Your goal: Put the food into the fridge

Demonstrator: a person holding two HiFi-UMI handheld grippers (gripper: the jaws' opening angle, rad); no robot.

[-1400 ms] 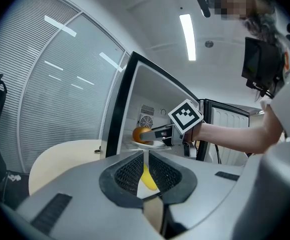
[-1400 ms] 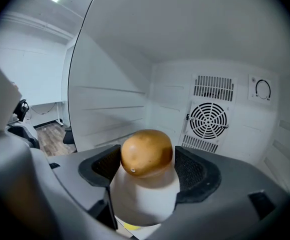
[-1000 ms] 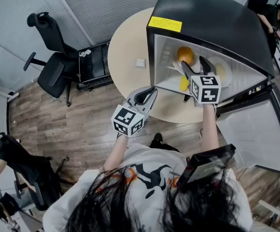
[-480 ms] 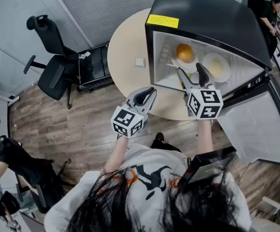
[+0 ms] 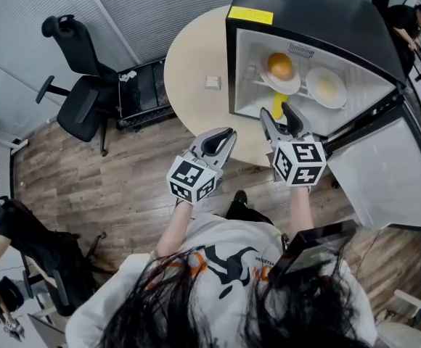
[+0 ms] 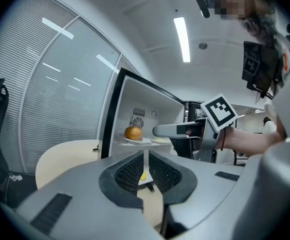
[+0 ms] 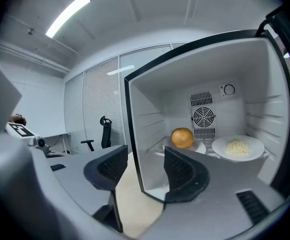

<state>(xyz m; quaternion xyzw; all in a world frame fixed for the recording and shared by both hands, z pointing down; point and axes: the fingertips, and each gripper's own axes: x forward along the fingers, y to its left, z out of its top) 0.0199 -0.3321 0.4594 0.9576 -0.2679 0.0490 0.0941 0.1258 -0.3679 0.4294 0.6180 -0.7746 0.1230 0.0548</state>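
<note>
A black mini fridge (image 5: 319,20) stands open on a round table. On its shelf an orange (image 5: 280,65) sits on a small plate beside a plate of noodles (image 5: 327,89). A yellow item (image 5: 277,106) lies lower, just inside the opening. My right gripper (image 5: 283,114) hovers at the front of the fridge, outside it; its jaws are closing with nothing between them. In the right gripper view the orange (image 7: 182,137) and the noodle plate (image 7: 238,147) lie beyond the gripper (image 7: 145,159). My left gripper (image 5: 218,142) hangs over the table's near edge, shut and empty.
The fridge door (image 5: 381,180) swings open to the right. The beige round table (image 5: 196,64) carries a small white square (image 5: 212,83). A black office chair (image 5: 80,100) stands at the left on the wood floor. A person (image 5: 406,20) bends at the far right.
My right gripper has drawn back out of the fridge toward my body, and its jaws have narrowed. The left gripper has stayed where it was.
</note>
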